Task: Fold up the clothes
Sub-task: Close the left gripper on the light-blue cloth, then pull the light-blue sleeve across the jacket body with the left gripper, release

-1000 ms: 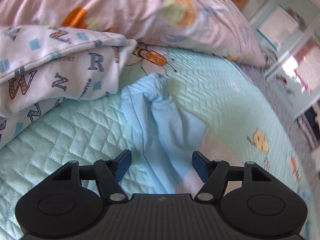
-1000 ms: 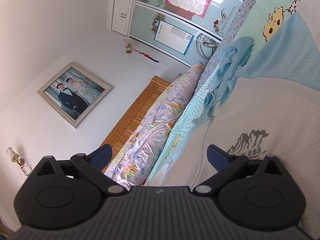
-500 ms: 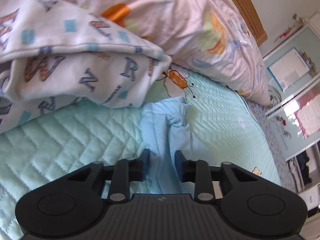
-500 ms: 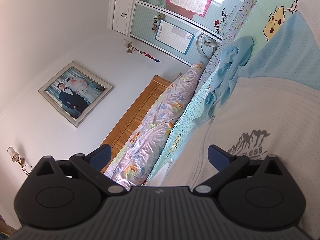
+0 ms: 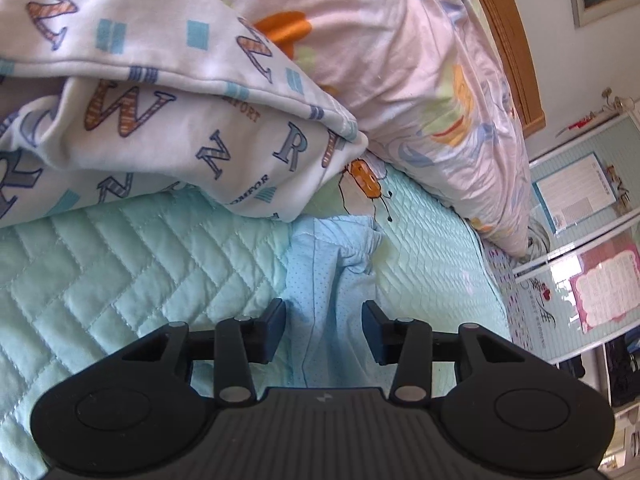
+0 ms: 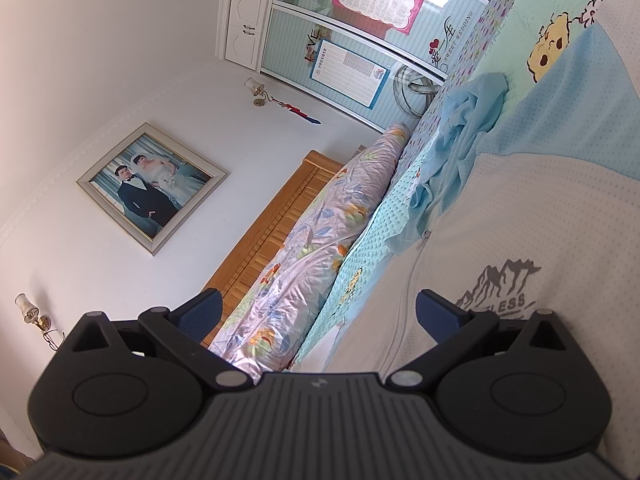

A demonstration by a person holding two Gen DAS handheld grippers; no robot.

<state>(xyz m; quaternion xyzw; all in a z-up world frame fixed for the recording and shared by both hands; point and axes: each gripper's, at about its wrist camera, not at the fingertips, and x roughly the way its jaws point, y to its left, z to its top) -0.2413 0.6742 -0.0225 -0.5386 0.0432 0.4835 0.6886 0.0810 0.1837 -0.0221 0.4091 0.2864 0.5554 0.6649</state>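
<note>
The left gripper (image 5: 323, 330) has just been opening its jaws. They stand half open, and the blue sleeve (image 5: 332, 280) runs between them, straight ahead, touching neither pad. The right gripper (image 6: 318, 314) is wide open and empty, with the jacket (image 6: 532, 248) beside its right jaw.

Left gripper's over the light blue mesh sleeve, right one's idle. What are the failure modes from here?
1. The left gripper has just been opening, and its pads no longer press the light blue mesh sleeve between them: the hold is probably lost.
2. The letter-print white blanket overhangs the sleeve's end and may snag it.
3. The right gripper is open, beside the white zip jacket front; pulling could drag the garment.
</note>
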